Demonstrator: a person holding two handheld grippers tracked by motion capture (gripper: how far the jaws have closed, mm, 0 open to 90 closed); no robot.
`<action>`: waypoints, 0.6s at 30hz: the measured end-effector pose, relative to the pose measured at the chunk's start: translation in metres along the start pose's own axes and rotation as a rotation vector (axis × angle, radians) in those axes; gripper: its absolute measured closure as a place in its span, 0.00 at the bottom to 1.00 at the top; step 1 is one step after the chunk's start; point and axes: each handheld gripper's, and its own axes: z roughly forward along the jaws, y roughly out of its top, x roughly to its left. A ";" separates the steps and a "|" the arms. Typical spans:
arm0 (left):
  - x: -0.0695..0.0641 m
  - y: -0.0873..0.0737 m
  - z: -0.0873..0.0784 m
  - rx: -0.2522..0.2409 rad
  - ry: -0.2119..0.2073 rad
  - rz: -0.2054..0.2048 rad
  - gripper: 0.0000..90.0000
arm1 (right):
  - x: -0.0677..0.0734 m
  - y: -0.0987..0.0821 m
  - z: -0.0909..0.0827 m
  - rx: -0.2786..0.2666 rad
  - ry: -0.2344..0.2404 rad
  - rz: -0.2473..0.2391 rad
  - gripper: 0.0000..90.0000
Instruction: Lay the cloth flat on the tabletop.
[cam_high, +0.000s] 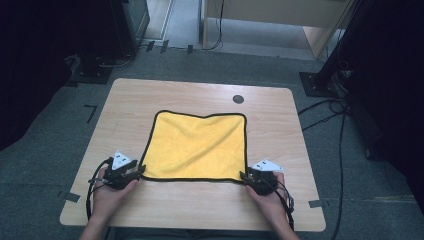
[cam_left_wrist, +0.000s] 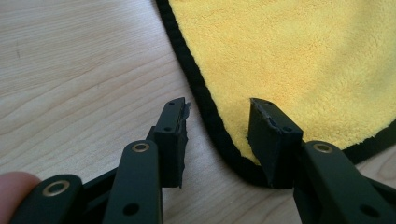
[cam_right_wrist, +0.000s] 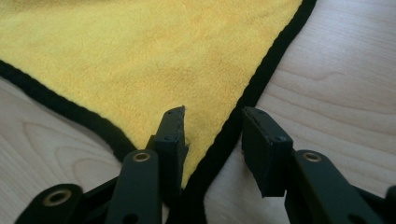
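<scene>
A yellow cloth (cam_high: 197, 145) with a black hem lies flat in the middle of the wooden table (cam_high: 200, 210). My left gripper (cam_high: 140, 171) rests at the cloth's near left corner. In the left gripper view its jaws (cam_left_wrist: 219, 105) stand apart, straddling the black hem of the cloth (cam_left_wrist: 303, 56) without pressing on it. My right gripper (cam_high: 245, 176) sits at the near right corner. Its jaws (cam_right_wrist: 212, 112) are also apart, one over the yellow cloth (cam_right_wrist: 140, 56) and one over bare wood, with the hem between them. A hand holds each gripper.
A small black disc (cam_high: 238, 99) is set into the table beyond the cloth's far right corner. Bare wood surrounds the cloth on all sides. Dark stands and cables (cam_high: 325, 115) lie on the grey floor around the table.
</scene>
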 end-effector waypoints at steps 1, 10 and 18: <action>0.000 0.000 0.000 -0.001 0.001 0.000 0.64 | 0.001 -0.002 -0.001 -0.002 -0.006 -0.005 0.73; -0.008 0.001 -0.004 0.036 -0.089 0.014 0.88 | 0.003 -0.024 -0.028 0.012 -0.022 -0.009 0.96; -0.006 -0.002 -0.008 0.058 -0.179 0.044 0.94 | 0.004 -0.032 -0.037 0.019 -0.042 -0.032 0.96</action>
